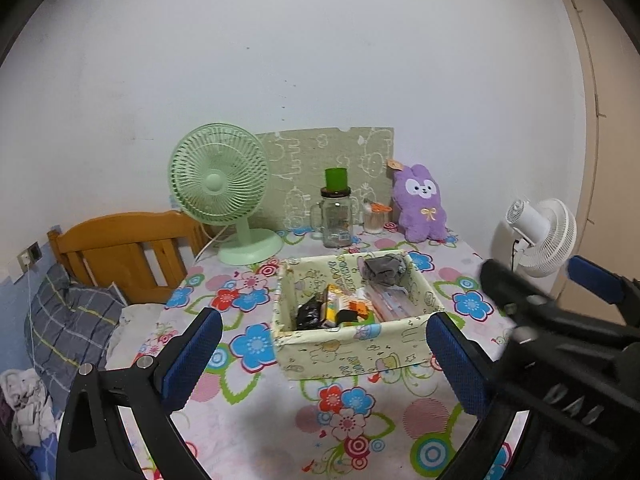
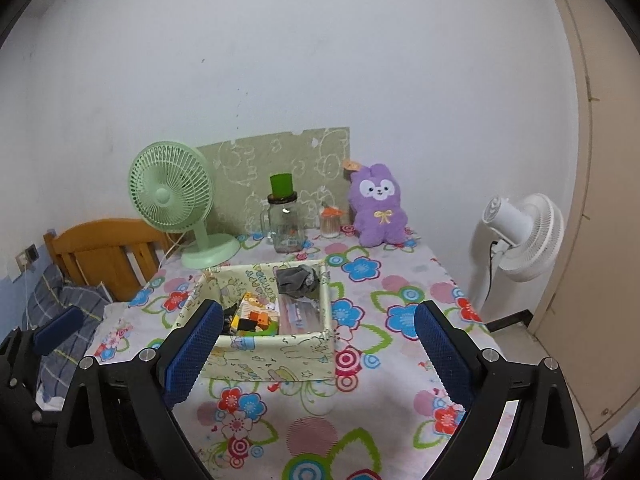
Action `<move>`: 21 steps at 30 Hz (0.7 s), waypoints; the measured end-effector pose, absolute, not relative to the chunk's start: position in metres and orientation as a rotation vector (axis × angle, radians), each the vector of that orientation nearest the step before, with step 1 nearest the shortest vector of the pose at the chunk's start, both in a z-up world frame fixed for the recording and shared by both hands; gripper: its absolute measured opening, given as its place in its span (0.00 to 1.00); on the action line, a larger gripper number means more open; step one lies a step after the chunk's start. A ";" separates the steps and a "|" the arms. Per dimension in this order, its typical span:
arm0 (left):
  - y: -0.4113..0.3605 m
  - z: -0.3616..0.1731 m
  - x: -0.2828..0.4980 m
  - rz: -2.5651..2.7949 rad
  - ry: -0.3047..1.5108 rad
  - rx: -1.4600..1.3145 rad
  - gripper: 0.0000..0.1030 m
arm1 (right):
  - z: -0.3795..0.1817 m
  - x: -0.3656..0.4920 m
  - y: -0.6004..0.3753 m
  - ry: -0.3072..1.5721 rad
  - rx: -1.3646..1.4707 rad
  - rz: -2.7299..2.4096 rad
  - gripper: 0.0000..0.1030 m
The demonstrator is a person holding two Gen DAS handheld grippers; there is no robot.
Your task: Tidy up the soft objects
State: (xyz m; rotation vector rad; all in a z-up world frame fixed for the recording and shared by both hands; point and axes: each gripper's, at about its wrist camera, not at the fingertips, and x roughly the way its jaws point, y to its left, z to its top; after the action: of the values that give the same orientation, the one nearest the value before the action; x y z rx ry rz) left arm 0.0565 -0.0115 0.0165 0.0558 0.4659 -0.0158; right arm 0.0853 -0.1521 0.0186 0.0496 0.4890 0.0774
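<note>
Hovering above the near edge of the table (image 1: 256,432), the left gripper (image 1: 324,356) has its blue-padded fingers (image 1: 192,356) spread wide with nothing between them; the right gripper (image 2: 318,350) stands the same way, apart and empty. Just beyond both sits the fabric box (image 1: 352,344), pale green with cartoon prints, on the flowered tablecloth. A crumpled grey cloth (image 1: 382,268) lies in its far right corner, beside small packets and flat wrappers. The left view alone catches the right gripper from the side, blurred at its right edge, while the right view shows a blue pad of the left gripper low on the left. Far across the table, the purple plush rabbit (image 2: 378,206) sits upright against the wall, white-faced with a yellow bow, right of a glass jar (image 2: 286,226) and a green fan (image 2: 172,196). A white fan (image 2: 520,236) stands off the table's right side.
</note>
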 end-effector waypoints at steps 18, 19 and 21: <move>0.029 0.018 0.017 0.055 0.422 0.011 1.00 | 0.026 0.043 -0.175 0.426 0.068 0.011 0.96; 0.030 0.018 0.016 0.056 0.422 0.008 1.00 | 0.026 0.043 -0.174 0.426 0.067 0.011 0.96; 0.031 0.018 0.015 0.059 0.420 0.002 1.00 | 0.025 0.042 -0.173 0.425 0.067 0.016 0.96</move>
State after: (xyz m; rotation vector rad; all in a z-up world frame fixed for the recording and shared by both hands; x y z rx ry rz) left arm 0.0146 0.0315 0.0176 0.0020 0.4201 0.0591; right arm 0.0416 -0.1733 0.0248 0.0675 0.4251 0.0157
